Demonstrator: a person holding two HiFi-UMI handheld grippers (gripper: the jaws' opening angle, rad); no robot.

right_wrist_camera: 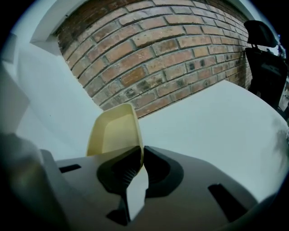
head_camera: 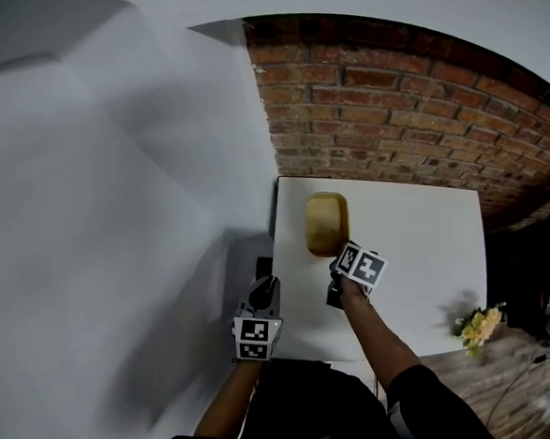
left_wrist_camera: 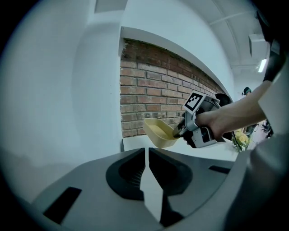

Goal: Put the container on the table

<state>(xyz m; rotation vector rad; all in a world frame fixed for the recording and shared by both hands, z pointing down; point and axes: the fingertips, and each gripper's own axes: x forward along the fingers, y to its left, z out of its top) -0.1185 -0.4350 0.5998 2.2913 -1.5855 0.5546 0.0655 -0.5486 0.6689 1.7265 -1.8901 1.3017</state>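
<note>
A pale yellow container (head_camera: 326,222) hangs tilted over the left part of the white table (head_camera: 419,260). My right gripper (head_camera: 339,256) is shut on its near wall. In the right gripper view the container (right_wrist_camera: 112,130) rises just beyond the jaws, which pinch its right wall between the pads. The left gripper view shows the container (left_wrist_camera: 159,133) held low over the table by the right gripper (left_wrist_camera: 180,131); whether its bottom touches the top I cannot tell. My left gripper (head_camera: 264,287) hovers off the table's left edge, its jaws (left_wrist_camera: 146,153) shut with nothing between them.
A brick wall (head_camera: 389,103) runs behind the table and a white wall (head_camera: 116,225) stands to the left. Yellow flowers (head_camera: 480,324) lie at the table's near right corner. A dark chair (right_wrist_camera: 266,63) stands at the right.
</note>
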